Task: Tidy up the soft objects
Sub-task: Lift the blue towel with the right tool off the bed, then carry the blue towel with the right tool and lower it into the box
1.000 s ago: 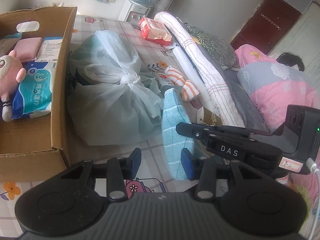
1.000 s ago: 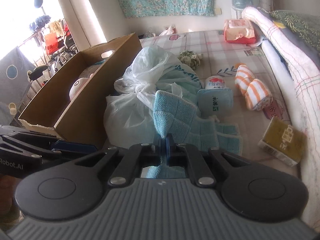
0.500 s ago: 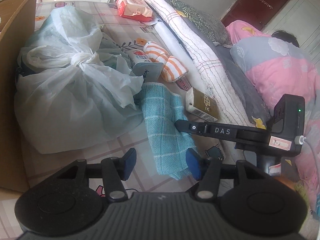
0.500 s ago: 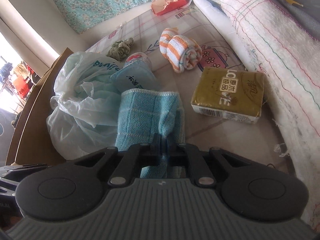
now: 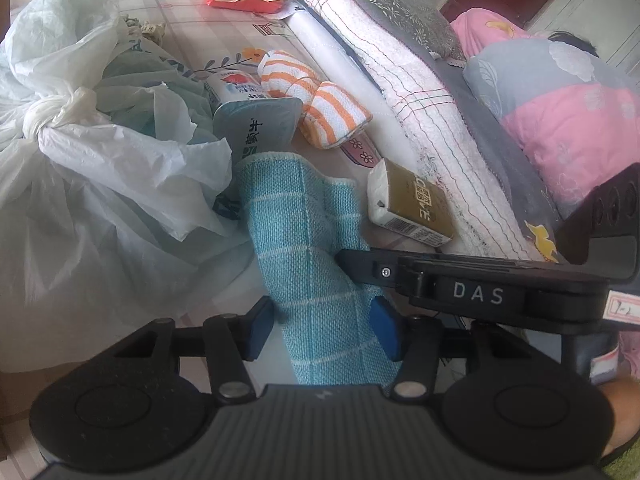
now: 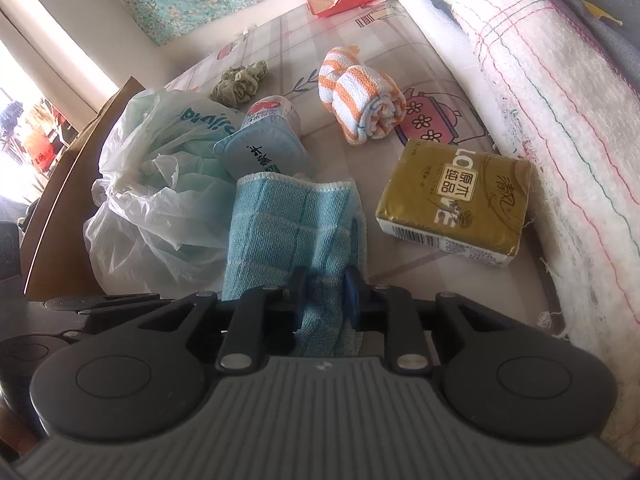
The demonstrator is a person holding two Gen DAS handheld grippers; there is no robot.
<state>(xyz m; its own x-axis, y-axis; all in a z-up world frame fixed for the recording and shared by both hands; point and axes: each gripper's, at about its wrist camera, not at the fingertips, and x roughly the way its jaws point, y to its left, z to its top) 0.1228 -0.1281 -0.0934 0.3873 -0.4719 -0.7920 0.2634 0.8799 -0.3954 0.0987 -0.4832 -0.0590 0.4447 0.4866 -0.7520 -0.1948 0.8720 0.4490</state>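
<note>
Sunlit bedroom, with a mattress (image 6: 448,92) under a checked, flower-printed sheet as the work surface. Lying on it is a folded blue cloth (image 5: 304,248), its near end between both grippers. Right gripper (image 6: 323,294): jaws opening, narrow gap, cloth bunched between the blue pads. Left gripper (image 5: 323,326): jaws about half open, cloth between them, pads not squeezing. Around it: knotted plastic bag (image 5: 92,184), yogurt cup (image 6: 264,156), rolled orange-striped towel (image 6: 362,102), gold tissue pack (image 6: 456,204). A rolled white blanket (image 6: 560,92) edges the mattress.
</note>
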